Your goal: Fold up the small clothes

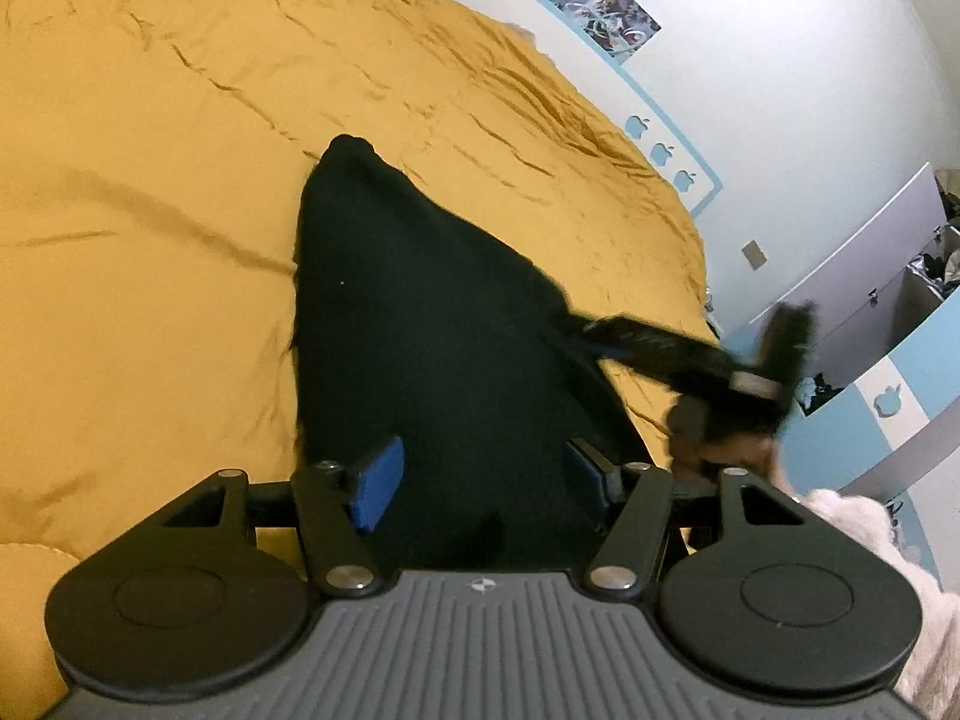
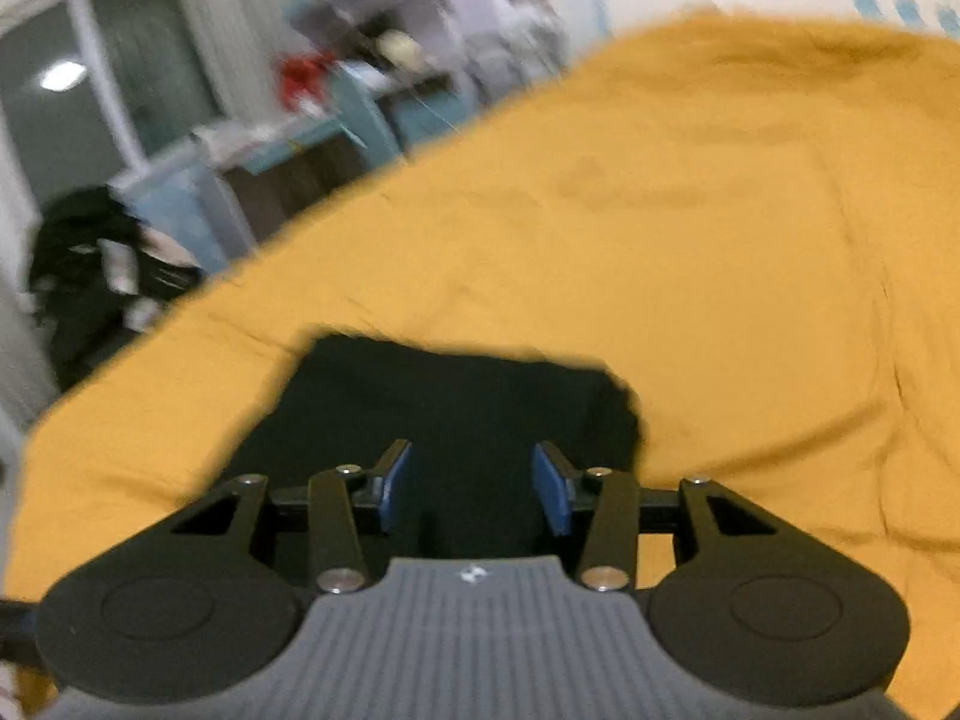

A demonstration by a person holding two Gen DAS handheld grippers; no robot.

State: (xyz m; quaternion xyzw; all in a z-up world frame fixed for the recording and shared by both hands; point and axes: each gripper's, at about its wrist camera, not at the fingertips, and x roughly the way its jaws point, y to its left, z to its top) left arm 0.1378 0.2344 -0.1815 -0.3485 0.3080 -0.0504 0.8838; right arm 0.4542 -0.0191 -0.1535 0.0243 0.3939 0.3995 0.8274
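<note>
A small black garment (image 1: pixel 414 324) lies on the mustard-yellow bed cover (image 1: pixel 150 180), tapering to a point at its far end. My left gripper (image 1: pixel 480 474) is open, its blue pads (image 1: pixel 378 480) wide apart over the garment's near edge. In the left wrist view the right gripper (image 1: pixel 774 354) appears blurred at the right, by the garment's right corner. In the right wrist view, which is motion-blurred, the garment (image 2: pixel 444 402) lies just ahead of my open right gripper (image 2: pixel 474 486), with its blue pads (image 2: pixel 396 486) apart over the cloth.
The bed cover (image 2: pixel 660 240) fills most of both views. A white and blue headboard with posters (image 1: pixel 600 42) stands beyond the bed. Drawers and shelves (image 1: pixel 888 276) are at the right. A dark pile of clothes (image 2: pixel 102 264) sits off the bed's left edge.
</note>
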